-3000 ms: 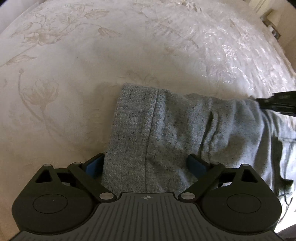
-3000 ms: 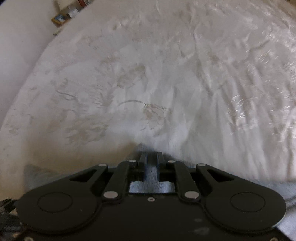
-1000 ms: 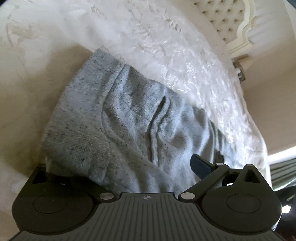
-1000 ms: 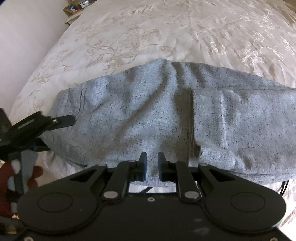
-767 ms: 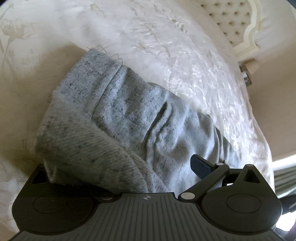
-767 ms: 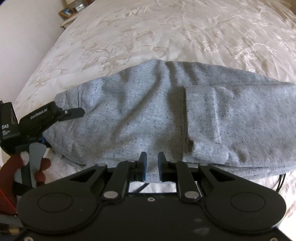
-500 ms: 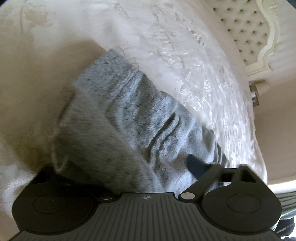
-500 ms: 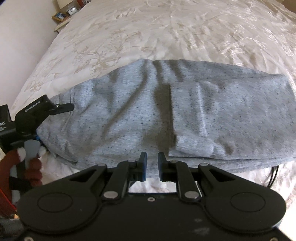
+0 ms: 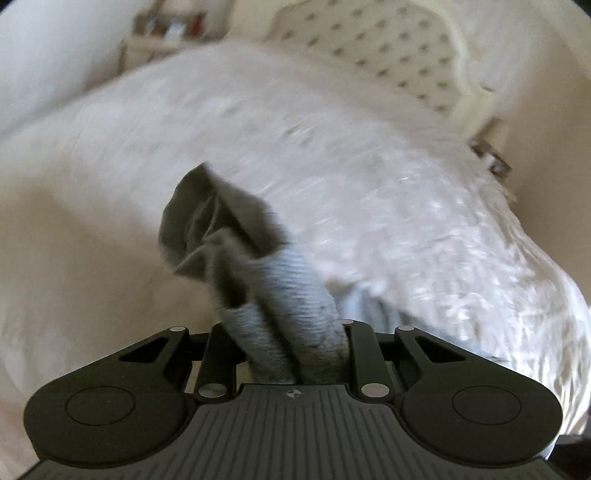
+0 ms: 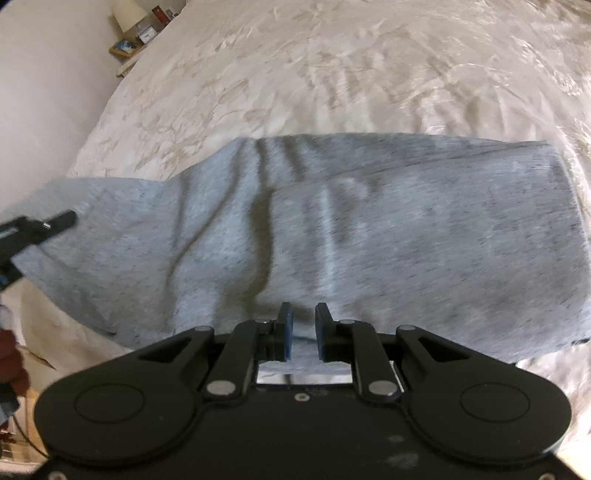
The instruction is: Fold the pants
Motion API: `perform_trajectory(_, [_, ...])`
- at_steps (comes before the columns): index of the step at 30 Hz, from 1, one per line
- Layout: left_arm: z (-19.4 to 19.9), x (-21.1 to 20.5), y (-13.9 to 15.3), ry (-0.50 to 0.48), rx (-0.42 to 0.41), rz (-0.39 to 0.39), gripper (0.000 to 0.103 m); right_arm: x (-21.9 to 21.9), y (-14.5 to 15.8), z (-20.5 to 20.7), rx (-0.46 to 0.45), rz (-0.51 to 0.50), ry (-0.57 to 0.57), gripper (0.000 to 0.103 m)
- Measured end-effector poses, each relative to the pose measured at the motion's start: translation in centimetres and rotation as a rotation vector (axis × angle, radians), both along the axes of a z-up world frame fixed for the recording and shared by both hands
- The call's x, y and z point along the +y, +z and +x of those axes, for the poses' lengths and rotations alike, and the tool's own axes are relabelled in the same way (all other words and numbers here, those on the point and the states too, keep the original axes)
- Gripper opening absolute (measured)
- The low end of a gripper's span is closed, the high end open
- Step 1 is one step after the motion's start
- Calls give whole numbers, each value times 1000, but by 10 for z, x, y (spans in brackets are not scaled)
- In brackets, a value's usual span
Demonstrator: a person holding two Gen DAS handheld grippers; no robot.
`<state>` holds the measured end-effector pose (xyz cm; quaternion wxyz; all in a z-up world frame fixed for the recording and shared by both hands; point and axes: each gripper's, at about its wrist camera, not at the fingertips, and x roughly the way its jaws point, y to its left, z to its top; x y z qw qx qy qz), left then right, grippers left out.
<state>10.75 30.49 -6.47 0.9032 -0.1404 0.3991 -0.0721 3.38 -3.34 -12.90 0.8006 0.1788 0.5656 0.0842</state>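
Note:
Grey marl pants (image 10: 369,221) lie folded lengthwise across the cream bedspread (image 10: 332,74). My left gripper (image 9: 284,326) has its jaws closing on a bunched end of the pants (image 9: 288,295). That end is raised off the bed and its loose part (image 9: 218,225) flops forward; the cloth hides the pads. In the right wrist view the left gripper (image 10: 55,221) holds the pants' left corner up. My right gripper (image 10: 303,328) hovers over the pants' near edge, its blue pads (image 10: 286,328) a narrow gap apart and gripping nothing.
A tufted headboard (image 9: 388,48) stands at the bed's far end. A bedside shelf with a lamp and small items (image 10: 140,29) sits at the bed's upper left corner. A hand in dark red (image 10: 11,354) shows at the left edge.
The left gripper went from wide open around the pants' end to closed on it, and lifted it off the bed. The right gripper slid sideways over the pants' near edge.

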Motion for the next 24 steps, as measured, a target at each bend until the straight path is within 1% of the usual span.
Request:
perform_trajectory(2, [-6,-36,21,-49,-58,32,22,-19,-1,0,-6,10,-4,16])
perform_trajectory(4, [-11,-72,33,-106,-102,51,22,-40,-2,0,-13,20,-11,16])
perform_trajectory(7, [-15,-130,32,-196,-123,41,22,-73,-3,-4,-21,29,-29,16])
perform_trajectory(9, [-13,-172,20,-263,-109,31,22,-95,-4,-8,-25,31,-45,16])
perform_trajectory(11, [-11,-209,0,-316,-86,21,22,-117,-6,-11,-26,27,-65,16])
perform_trajectory(13, [-5,-248,-30,-386,-14,27,24,-140,-8,-15,-21,22,-92,16])
perform_trajectory(14, [-3,-266,-46,-414,22,55,25,-150,-9,-18,-16,19,-104,16])
perform_trajectory(16, [0,-293,-73,-469,96,110,30,-168,-11,-23,-4,14,-130,16])
perform_trajectory(17, [-2,-302,-82,-490,127,127,33,-176,-12,-25,-2,12,-138,16])
perform_trajectory(18, [-4,-308,-87,-504,145,129,43,-183,-12,-27,-1,7,-143,16])
perform_trajectory(19, [-6,-312,-87,-515,149,112,55,-189,-12,-29,-3,2,-146,16])
perform_trajectory(20, [-9,-312,-84,-533,150,74,62,-195,-12,-30,-5,-1,-151,17])
perform_trajectory(21, [-9,-312,-80,-554,149,42,76,-200,-11,-31,-8,-1,-161,20])
perform_trajectory(22, [-14,-313,-76,-580,141,18,81,-204,-12,-31,-10,-1,-169,22])
perform_trajectory(23, [-17,-317,-69,-606,126,8,81,-207,-12,-31,-11,0,-178,24])
perform_trajectory(24, [-25,-317,-63,-636,103,6,80,-210,-13,-30,-13,2,-183,24])
